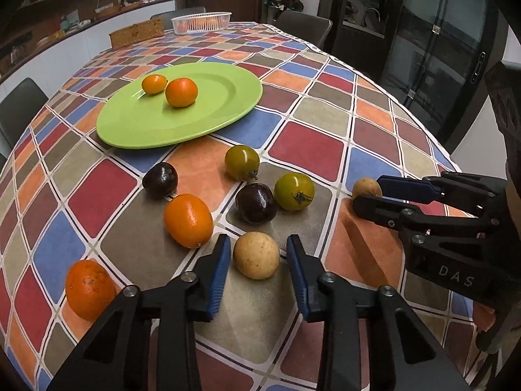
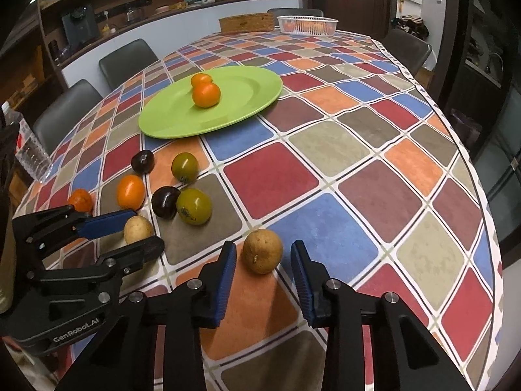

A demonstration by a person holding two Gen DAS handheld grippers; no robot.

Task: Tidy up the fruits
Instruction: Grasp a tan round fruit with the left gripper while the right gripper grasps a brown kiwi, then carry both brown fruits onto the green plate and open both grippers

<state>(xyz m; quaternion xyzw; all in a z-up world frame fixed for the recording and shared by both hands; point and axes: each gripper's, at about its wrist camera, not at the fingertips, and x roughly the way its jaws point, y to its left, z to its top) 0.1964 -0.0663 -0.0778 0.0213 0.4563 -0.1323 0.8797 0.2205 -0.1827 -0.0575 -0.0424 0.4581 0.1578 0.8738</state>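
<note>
The left gripper (image 1: 259,254) has its fingers spread wide on either side of a pale tan fruit (image 1: 256,255) resting on the checkered worktop (image 1: 306,150), the blue pads close to it but not pressing it. The right gripper (image 2: 263,259) is likewise wide open around a brownish round fruit (image 2: 262,251), which sits on the cloth between its fingers without being clamped. Beyond the left gripper lie an oblong orange fruit (image 1: 188,220), a rough-skinned orange (image 1: 89,289), two dark purple fruits (image 1: 256,203) and two green tomatoes (image 1: 294,191), loosely grouped. Farther back, a green plate (image 1: 208,120) carries two small oranges (image 1: 181,92) touching each other. A white basket (image 1: 201,22) stands at the far end.
</note>
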